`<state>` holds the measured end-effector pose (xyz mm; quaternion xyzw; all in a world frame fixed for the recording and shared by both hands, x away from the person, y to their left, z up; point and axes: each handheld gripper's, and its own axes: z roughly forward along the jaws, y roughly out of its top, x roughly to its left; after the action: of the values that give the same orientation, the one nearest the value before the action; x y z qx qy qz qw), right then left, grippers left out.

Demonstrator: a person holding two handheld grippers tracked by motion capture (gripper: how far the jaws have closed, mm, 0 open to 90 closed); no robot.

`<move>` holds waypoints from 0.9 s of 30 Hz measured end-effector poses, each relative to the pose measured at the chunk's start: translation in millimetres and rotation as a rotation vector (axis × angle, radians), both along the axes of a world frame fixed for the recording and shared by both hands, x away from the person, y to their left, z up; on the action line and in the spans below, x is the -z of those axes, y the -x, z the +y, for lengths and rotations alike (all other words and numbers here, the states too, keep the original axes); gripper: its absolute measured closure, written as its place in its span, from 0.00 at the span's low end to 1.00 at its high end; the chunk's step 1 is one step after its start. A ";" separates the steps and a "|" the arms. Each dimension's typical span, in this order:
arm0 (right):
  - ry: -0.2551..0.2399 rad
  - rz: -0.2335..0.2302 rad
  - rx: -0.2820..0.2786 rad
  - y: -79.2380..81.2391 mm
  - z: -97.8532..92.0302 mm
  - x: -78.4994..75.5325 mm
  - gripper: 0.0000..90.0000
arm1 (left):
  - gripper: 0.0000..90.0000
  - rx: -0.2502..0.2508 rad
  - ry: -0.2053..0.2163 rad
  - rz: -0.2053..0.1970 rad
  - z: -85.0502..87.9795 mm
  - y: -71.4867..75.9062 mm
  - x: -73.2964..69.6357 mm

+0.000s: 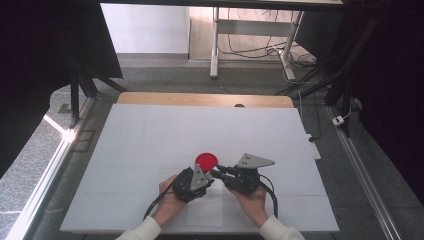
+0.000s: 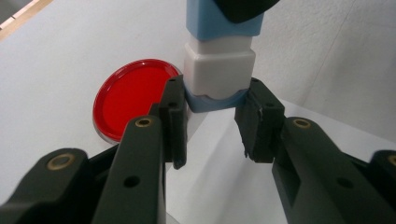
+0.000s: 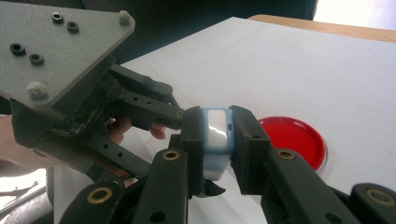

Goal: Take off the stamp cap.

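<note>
White table top (image 1: 150,145), grey floor (image 1: 30,165) around

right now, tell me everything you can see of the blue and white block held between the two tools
The blue and white block is a small box-shaped piece of smooth, plastic-looking material with rounded corners: a white middle section with a light blue section at each end. It is held above the white table cover, clear of it, near the red round lid. The left tool clamps one blue end, its pads pressing on two opposite sides. The right tool clamps the other blue end. Nothing else touches it.
</note>
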<state>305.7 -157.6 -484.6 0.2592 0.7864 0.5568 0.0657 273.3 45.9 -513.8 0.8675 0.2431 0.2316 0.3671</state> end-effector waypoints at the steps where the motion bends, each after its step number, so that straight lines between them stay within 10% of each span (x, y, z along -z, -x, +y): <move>1: 0.002 0.000 -0.001 -0.2 0.1 0.1 0.83 | 0.72 0.001 -0.007 -0.004 -0.5 0.3 0.3; 6: -0.020 -0.024 0.024 0.5 -2.7 -1.7 0.84 | 0.72 0.012 -0.117 -0.004 -2.7 -0.6 7.6; 8: -0.036 -0.051 0.042 -1.4 -10.5 -10.4 0.84 | 0.72 0.000 0.007 0.086 4.2 -5.5 11.9; 27: -0.056 -0.028 0.046 -4.1 -17.7 -9.6 0.83 | 0.72 -0.023 0.094 0.057 16.7 -5.2 -0.3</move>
<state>309.8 -175.4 -475.1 0.2711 0.7635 0.5804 0.0822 278.5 62.6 -513.5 0.8526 0.2740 0.1995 0.3978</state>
